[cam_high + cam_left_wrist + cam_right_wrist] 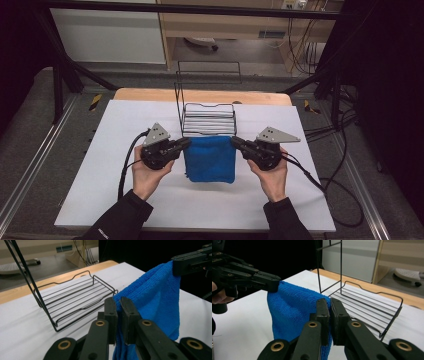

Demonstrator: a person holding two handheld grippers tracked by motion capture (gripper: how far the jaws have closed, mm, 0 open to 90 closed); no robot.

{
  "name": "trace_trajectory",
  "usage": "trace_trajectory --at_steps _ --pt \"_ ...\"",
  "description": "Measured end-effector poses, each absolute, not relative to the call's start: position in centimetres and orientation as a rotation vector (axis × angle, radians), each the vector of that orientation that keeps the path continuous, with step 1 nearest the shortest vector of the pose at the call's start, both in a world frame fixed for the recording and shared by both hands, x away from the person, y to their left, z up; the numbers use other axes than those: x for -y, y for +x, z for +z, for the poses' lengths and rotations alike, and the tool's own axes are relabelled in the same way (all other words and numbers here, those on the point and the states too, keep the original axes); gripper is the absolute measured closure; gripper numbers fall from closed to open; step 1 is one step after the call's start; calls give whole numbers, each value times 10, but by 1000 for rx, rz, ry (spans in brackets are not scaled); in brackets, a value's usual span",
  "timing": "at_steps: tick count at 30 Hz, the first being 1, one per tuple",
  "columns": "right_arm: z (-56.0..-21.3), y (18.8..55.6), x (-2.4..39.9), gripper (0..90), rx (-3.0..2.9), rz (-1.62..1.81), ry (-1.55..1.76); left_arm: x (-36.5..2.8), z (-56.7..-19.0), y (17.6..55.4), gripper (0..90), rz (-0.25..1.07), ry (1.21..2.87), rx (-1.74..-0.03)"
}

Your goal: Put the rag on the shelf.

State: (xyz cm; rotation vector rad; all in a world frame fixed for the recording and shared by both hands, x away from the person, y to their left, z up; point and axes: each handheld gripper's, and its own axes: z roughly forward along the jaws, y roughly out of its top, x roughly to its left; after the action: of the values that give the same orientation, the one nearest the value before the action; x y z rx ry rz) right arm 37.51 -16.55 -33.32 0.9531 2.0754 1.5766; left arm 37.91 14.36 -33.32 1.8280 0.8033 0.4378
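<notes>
Blue cloth [210, 159] hangs just in front of the wire rack [209, 119], on the person's side of it, held up by its two top corners.

Left gripper [186, 143]: fingers [111, 315] pressed together on the cloth's top corner at the rack's left front. Right gripper [233, 142]: fingers [322, 315] likewise clamped tight on the opposite top corner, at the rack's right front.

Handling judgement: terry-type microfibre, soft and limp, evidently light (the top edge is drawn nearly straight between the two grips, the body drapes freely below). Not fragile, and its nap should not slip between the pads. It appears doubled over, so a corner pinch has to catch every layer or one will peel away.

Best hold: the two top corners, as now, kept apart so the edge stays taut. The lower hem looks to sit at or just above the white surface [125, 125] in front of the rack; cannot tell whether it touches.
</notes>
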Motion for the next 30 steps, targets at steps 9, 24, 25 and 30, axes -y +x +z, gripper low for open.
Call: trace_trajectory --at_steps 9,24,25,30 --pt "-315 376 165 867 -1992 1603 921 -144 -313 386 839 478 1767 -783" --pt "-286 387 160 868 -1872 1618 872 -145 -282 401 840 536 1677 -759" --pt "-282 389 160 868 -1853 1624 873 -144 -279 402 840 541 1673 -757" --pt "-273 393 162 868 -1812 1641 870 -142 -266 406 840 555 1643 -737"
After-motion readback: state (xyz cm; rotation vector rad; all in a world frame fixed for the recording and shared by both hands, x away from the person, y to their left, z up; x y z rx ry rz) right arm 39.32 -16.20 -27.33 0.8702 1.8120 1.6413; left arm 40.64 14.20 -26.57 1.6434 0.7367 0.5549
